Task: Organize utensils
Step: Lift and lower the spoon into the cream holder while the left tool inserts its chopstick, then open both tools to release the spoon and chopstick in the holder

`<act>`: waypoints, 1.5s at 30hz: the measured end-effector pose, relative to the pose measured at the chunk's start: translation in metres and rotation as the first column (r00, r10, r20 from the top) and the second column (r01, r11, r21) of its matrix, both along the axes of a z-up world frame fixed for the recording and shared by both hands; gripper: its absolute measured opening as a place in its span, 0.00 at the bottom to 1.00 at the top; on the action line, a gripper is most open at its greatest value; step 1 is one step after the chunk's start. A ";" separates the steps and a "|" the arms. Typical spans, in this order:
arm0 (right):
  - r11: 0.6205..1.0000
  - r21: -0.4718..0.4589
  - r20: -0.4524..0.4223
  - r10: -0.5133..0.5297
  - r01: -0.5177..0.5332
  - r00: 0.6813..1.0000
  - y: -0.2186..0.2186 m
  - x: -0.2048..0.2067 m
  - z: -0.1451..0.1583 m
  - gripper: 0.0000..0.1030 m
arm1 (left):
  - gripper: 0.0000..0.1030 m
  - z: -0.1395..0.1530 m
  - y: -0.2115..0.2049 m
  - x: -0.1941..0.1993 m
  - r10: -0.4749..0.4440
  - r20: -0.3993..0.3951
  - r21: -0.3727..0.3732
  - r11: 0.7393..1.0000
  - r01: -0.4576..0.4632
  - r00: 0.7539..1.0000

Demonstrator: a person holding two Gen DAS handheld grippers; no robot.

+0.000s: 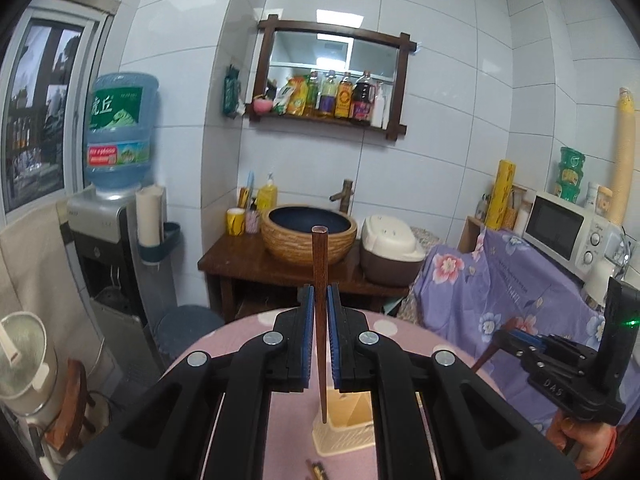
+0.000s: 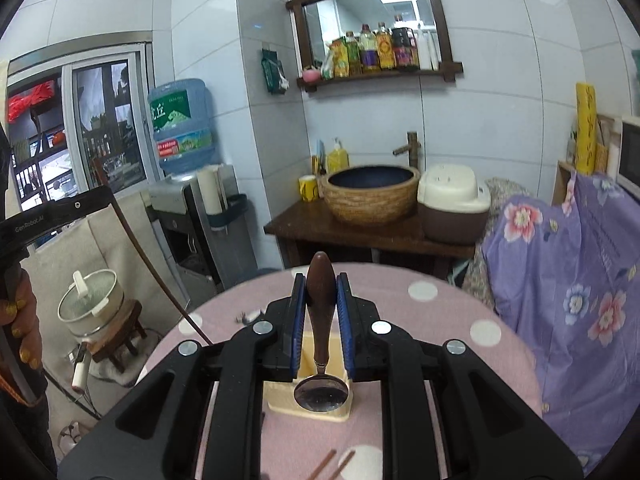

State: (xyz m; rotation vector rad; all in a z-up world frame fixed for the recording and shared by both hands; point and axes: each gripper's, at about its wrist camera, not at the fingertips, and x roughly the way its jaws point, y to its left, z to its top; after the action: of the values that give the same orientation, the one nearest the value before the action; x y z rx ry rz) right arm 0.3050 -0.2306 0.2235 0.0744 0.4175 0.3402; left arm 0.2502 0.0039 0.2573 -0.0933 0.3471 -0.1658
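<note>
Wooden chopstick [image 1: 320,300] pinched upright by left gripper [image 1: 320,300] above cream utensil holder [image 1: 348,436]; right gripper [image 2: 321,300] clamps wooden-handled spoon [image 2: 321,390].

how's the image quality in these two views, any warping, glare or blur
Left wrist view: heavy fisheye bowing of the wall tiles, dark vignette corners; the chopstick in the left claw is sharp, the shelf bottles slightly soft. Right wrist view: same bowing; the spoon bowl mirrors the room, and ceiling lights glare on the tiles.

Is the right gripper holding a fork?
No, the right gripper is shut on a spoon, bowl down over the holder.
</note>
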 end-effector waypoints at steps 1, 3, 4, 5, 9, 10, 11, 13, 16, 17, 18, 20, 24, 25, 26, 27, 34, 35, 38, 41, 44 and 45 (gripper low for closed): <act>1.000 0.002 0.009 -0.003 0.003 1.000 0.004 0.006 0.005 0.16 | 0.08 0.002 -0.004 0.003 -0.004 0.003 0.000 1.000 0.004 1.000; 1.000 0.008 0.021 -0.011 0.010 1.000 0.010 0.015 0.009 0.16 | 0.08 0.001 -0.010 0.012 -0.019 -0.003 -0.024 1.000 0.019 1.000; 1.000 0.010 0.028 -0.016 0.016 0.999 0.014 0.019 0.009 0.16 | 0.08 -0.002 -0.013 0.017 -0.027 -0.006 -0.042 0.999 0.027 1.000; 1.000 0.011 0.031 -0.021 0.021 0.999 0.017 0.022 0.005 0.16 | 0.08 -0.006 -0.015 0.021 -0.033 -0.008 -0.055 0.998 0.032 0.999; 0.999 -0.015 0.003 -0.038 0.038 0.999 0.026 0.038 -0.026 0.16 | 0.08 -0.038 -0.030 0.040 -0.028 -0.047 -0.031 0.999 0.026 0.998; 0.999 -0.013 -0.009 -0.042 0.042 0.999 0.026 0.042 -0.035 0.16 | 0.08 -0.051 -0.032 0.046 -0.029 -0.073 -0.029 0.999 0.027 0.997; 0.999 -0.009 -0.025 -0.045 0.045 0.999 0.026 0.045 -0.046 0.16 | 0.08 -0.060 -0.033 0.051 -0.031 -0.094 -0.031 0.999 0.028 0.995; 0.999 -0.007 -0.058 -0.043 0.043 0.997 0.027 0.050 -0.067 0.16 | 0.08 -0.083 -0.033 0.061 -0.033 -0.144 -0.032 0.999 0.029 0.989; 0.999 -0.017 -0.088 -0.041 0.039 0.995 0.031 0.052 -0.093 0.16 | 0.08 -0.111 -0.034 0.070 -0.038 -0.202 -0.023 0.999 0.034 0.979; 0.999 -0.027 -0.093 -0.039 0.036 0.995 0.033 0.053 -0.100 0.16 | 0.08 -0.118 -0.034 0.072 -0.041 -0.216 -0.022 0.999 0.037 0.975; 0.999 -0.033 -0.097 -0.038 0.035 0.995 0.035 0.052 -0.107 0.16 | 0.08 -0.125 -0.035 0.073 -0.043 -0.230 -0.022 0.999 0.039 0.972; 0.999 -0.040 -0.114 -0.039 0.034 0.993 0.037 0.053 -0.118 0.16 | 0.08 -0.138 -0.035 0.075 -0.050 -0.255 -0.017 0.999 0.048 0.966; 0.999 -0.033 -0.138 -0.035 0.030 0.990 0.037 0.055 -0.135 0.16 | 0.07 -0.158 -0.033 0.077 -0.063 -0.294 -0.033 0.998 0.056 0.954; 0.999 -0.037 -0.129 -0.039 0.034 0.991 0.037 0.054 -0.137 0.16 | 0.07 -0.161 -0.034 0.078 -0.064 -0.300 -0.034 0.998 0.057 0.952; 0.998 -0.042 -0.123 -0.041 0.036 0.992 0.037 0.053 -0.138 0.16 | 0.07 -0.164 -0.033 0.079 -0.064 -0.307 -0.033 0.998 0.057 0.949; 0.999 -0.039 -0.122 -0.038 0.033 0.992 0.037 0.053 -0.138 0.16 | 0.07 -0.167 -0.034 0.080 -0.063 -0.312 -0.030 0.998 0.057 0.948; 0.997 0.005 -0.066 -0.071 0.071 0.995 0.029 0.038 -0.134 0.54 | 0.10 -0.160 -0.030 0.061 -0.067 -0.254 -0.025 0.998 0.063 0.965; 0.997 0.011 -0.051 -0.078 0.079 0.996 0.027 0.033 -0.132 0.54 | 0.14 -0.158 -0.029 0.054 -0.065 -0.233 -0.015 0.998 0.063 0.970; 0.995 0.011 -0.019 -0.103 0.103 0.994 0.021 0.013 -0.127 0.61 | 0.63 -0.158 -0.021 0.031 -0.034 -0.173 0.001 0.999 0.035 0.984; 0.989 -0.034 0.004 -0.144 0.144 0.990 0.016 -0.012 -0.131 0.69 | 0.78 -0.166 -0.011 0.007 -0.002 -0.129 0.021 1.000 0.004 0.992; 0.980 -0.087 -0.009 -0.179 0.178 0.984 0.010 -0.034 -0.145 0.71 | 0.87 -0.182 -0.002 -0.010 0.033 -0.145 0.039 0.999 -0.028 0.989; 0.978 -0.095 -0.019 -0.188 0.185 0.982 0.008 -0.040 -0.150 0.73 | 0.90 -0.188 0.001 -0.015 0.042 -0.156 0.036 0.999 -0.037 0.987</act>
State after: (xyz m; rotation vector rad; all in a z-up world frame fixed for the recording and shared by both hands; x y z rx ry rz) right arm 0.2654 -0.2230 0.0737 0.0272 0.4495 0.1345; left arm 0.2352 0.0049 0.0692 -0.0806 0.5048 -0.1138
